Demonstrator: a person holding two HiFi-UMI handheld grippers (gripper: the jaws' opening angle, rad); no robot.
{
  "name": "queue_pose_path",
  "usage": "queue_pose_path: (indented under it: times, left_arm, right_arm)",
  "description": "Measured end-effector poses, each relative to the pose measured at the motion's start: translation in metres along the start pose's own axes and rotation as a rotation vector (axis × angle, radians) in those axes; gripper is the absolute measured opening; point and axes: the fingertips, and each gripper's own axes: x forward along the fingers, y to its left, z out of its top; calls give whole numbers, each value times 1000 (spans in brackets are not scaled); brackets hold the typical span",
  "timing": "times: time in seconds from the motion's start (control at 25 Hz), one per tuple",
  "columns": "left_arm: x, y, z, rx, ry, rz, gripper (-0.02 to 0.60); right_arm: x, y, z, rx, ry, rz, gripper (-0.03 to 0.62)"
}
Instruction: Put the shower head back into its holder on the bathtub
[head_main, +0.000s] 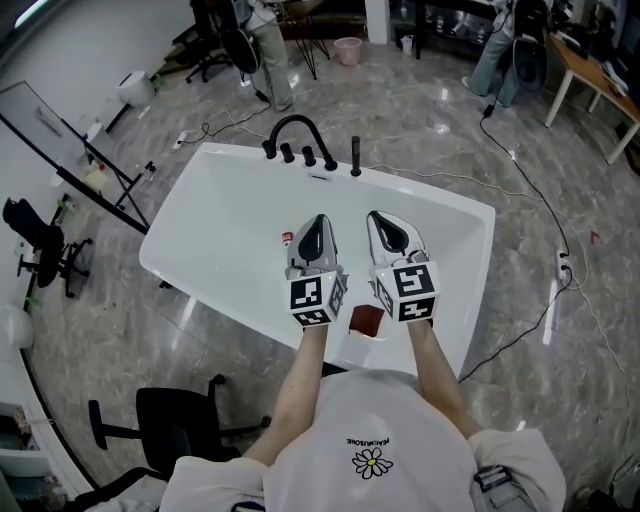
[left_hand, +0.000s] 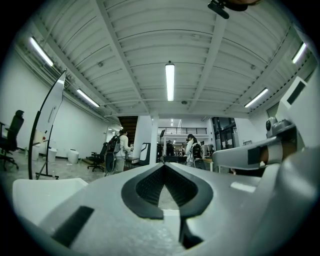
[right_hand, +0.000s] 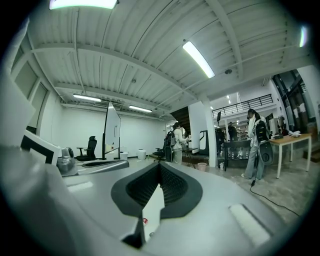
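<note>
A white bathtub (head_main: 455, 215) fills the middle of the head view. On its far rim stand a black arched faucet (head_main: 296, 127), three black knobs and a slim black upright piece (head_main: 355, 157), which looks like the shower head in its holder. My left gripper (head_main: 320, 219) and right gripper (head_main: 379, 216) hover side by side over the tub, pointing level toward the faucet. Both are shut with nothing between the jaws. In the left gripper view the left gripper (left_hand: 164, 165) has its pads together, and so does the right gripper (right_hand: 160, 164) in the right gripper view.
A small red spot (head_main: 287, 238) lies on the tub floor and a brown object (head_main: 367, 320) sits at the near rim. A whiteboard (head_main: 60, 150) and chairs stand to the left, a table (head_main: 600, 75) at the right, and cables (head_main: 545, 215) cross the floor. People stand at the back.
</note>
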Motion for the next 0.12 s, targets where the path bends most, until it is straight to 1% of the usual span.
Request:
queue_pose_path:
  times: [0.12]
  left_arm:
    - [2,0,3,-3,-18,0,-2]
  right_arm:
    - [0,-1,1,-12,-2,6,5]
